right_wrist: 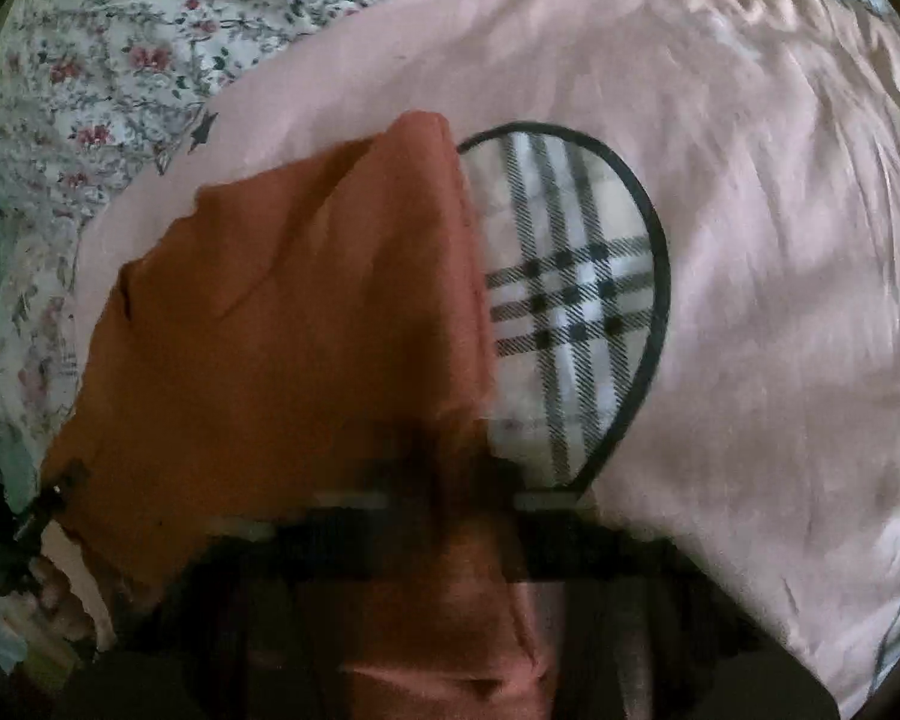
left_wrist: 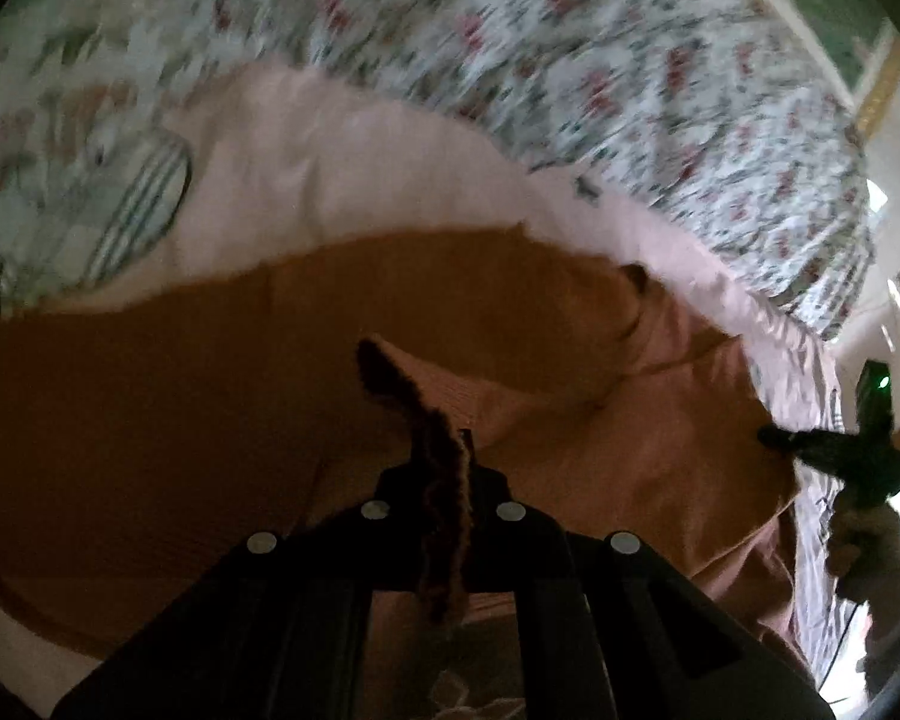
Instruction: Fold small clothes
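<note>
left gripper (left_wrist: 444, 468): jaws clamped tight on a raised, fuzzy edge of the orange garment (left_wrist: 222, 372); the pinched fabric stands up between the fingers. the garment spreads away from that gripper over a pink sheet (left_wrist: 330, 180) on the bed.

right gripper (right_wrist: 450, 498): view blurred at the jaws; fingers drawn nearly together with orange fabric running between them, so it reads as gripping the garment's other edge. in the left wrist view this gripper sits at the garment's right edge, with a gloved hand below it.

plaid oval patch (right_wrist: 570, 300) with a dark border on the pink sheet, just beside the garment, partly covered by it. floral bedcover (right_wrist: 120, 60) beyond the sheet.
</note>
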Demonstrator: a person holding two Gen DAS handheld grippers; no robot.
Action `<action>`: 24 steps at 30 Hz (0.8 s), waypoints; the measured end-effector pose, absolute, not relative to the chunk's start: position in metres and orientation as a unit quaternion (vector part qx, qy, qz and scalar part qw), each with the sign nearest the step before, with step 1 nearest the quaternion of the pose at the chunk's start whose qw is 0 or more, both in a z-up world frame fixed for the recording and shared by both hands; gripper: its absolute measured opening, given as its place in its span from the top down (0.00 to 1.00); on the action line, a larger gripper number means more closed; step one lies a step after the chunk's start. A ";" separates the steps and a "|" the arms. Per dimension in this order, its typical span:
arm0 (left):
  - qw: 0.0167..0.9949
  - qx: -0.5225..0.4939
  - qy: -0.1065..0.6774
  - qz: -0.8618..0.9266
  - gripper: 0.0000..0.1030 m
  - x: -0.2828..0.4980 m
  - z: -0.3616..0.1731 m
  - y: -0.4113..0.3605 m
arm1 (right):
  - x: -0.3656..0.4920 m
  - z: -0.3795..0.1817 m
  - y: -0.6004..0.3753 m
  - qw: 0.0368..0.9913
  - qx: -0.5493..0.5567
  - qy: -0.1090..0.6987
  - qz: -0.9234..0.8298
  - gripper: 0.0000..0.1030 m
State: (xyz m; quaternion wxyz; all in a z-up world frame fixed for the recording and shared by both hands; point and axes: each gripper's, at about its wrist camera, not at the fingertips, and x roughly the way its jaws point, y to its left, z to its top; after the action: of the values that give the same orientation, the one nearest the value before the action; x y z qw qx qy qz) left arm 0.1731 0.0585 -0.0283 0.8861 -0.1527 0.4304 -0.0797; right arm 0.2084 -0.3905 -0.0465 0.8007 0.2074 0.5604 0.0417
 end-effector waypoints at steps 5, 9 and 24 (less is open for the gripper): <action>0.877 -0.141 0.455 -0.070 0.96 0.181 -0.051 0.055 | 0.207 -0.053 -0.406 0.802 0.208 0.560 0.015 0.90; 0.868 -0.131 0.476 -0.061 0.93 0.178 -0.064 0.055 | 0.208 -0.061 -0.394 0.799 0.156 0.581 -0.006 0.89; 0.874 -0.115 0.470 -0.041 0.64 0.120 -0.041 0.103 | 0.178 -0.038 -0.362 0.806 0.150 0.573 -0.003 0.58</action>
State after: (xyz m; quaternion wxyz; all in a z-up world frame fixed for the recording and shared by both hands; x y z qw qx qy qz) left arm 0.1201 0.1032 -0.0411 0.8743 -0.1147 0.4697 -0.0414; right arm 0.1775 -0.3619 -0.0381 0.8056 0.1504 0.5730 -0.0029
